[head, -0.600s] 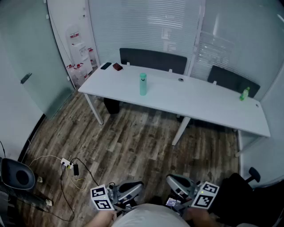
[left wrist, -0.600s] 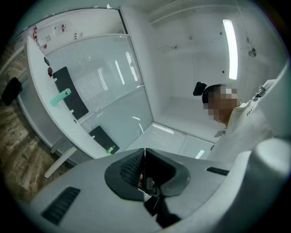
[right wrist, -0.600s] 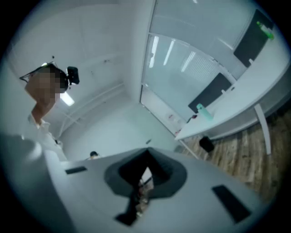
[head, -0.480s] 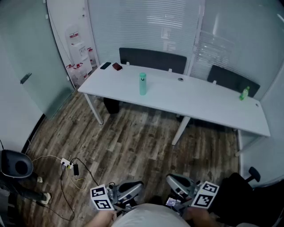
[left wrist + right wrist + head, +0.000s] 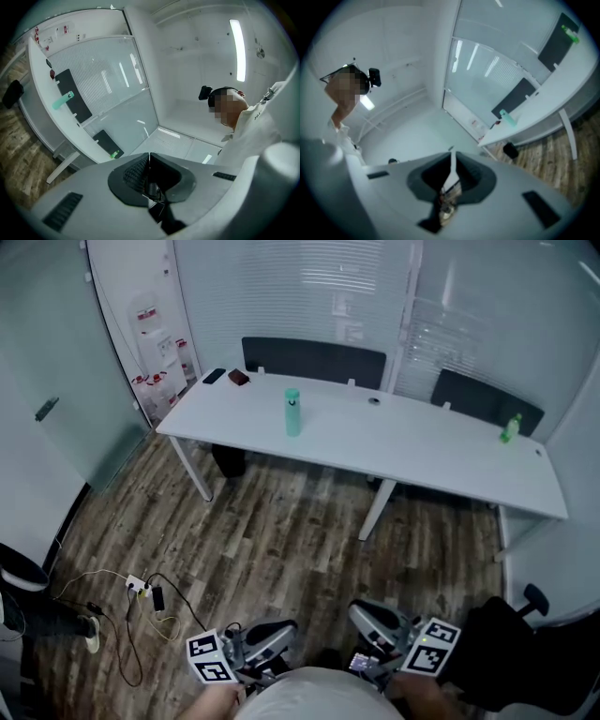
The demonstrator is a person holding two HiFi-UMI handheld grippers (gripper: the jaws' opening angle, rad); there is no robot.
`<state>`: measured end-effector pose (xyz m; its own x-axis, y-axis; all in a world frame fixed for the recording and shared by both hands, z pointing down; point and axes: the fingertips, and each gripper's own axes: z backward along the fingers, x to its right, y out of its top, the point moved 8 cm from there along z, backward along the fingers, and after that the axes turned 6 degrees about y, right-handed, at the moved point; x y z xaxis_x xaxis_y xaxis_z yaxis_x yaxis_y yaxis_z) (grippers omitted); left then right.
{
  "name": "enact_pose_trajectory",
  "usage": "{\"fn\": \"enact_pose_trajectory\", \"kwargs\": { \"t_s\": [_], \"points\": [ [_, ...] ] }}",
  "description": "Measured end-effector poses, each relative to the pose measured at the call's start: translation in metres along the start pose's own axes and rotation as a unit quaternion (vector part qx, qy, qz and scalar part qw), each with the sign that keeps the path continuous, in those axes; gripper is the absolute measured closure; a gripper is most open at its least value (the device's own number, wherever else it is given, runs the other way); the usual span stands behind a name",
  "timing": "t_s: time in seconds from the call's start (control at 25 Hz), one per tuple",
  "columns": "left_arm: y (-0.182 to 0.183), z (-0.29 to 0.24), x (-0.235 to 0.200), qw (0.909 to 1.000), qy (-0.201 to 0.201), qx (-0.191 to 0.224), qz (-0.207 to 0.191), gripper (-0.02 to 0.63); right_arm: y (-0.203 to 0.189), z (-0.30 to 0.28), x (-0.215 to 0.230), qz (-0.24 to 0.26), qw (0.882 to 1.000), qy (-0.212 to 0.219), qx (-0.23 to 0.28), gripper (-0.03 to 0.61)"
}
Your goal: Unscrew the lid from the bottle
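Two bottles stand on the white desk (image 5: pixel 422 460), both well apart from my tools. The teal bottle (image 5: pixel 292 415), the one for the job, is upright on the desk's left half with its lid (image 5: pixel 292 394) on. Its wall is opaque, so I cannot tell what it holds. A small green bottle (image 5: pixel 509 429) stands near the far right end, too small for me to read its contents. A flat dark phone (image 5: pixel 214 376) and a dark red object (image 5: pixel 239 379) lie at the far left corner.

The desk top is smooth and long, on thin white legs. Two dark chair backs (image 5: pixel 314 362) show behind it. The floor (image 5: pixel 281 540) is grey-brown wood plank, with a power strip (image 5: pixel 141 585) and loose cables at lower left.

The left hand-held gripper (image 5: pixel 279 632) and the right hand-held gripper (image 5: pixel 364 618) sit low at the bottom edge of the head view, over the floor. In each gripper view the grey jaws meet in a thin line with nothing between them, so both are closed and empty.

Against half a second ago, the desk and everything on it sit a little higher and further left in the head view. The teal bottle keeps its place on the desk. A dark round shape at the left edge has slid mostly out of frame. Both grippers look as they did.
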<state>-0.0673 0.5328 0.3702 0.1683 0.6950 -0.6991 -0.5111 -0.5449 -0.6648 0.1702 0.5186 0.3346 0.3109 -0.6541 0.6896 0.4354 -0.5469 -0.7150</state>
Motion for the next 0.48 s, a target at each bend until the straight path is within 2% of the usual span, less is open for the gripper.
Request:
{"fn": "enact_pose_trajectory", "kwargs": {
  "t_s": [0.48],
  "points": [
    [-0.018,-0.03,-0.003,0.9999,0.012,0.002,0.011,0.6,0.01,0.031,0.024,-0.012,1.0,-0.021,-0.004,0.554]
  ]
}}
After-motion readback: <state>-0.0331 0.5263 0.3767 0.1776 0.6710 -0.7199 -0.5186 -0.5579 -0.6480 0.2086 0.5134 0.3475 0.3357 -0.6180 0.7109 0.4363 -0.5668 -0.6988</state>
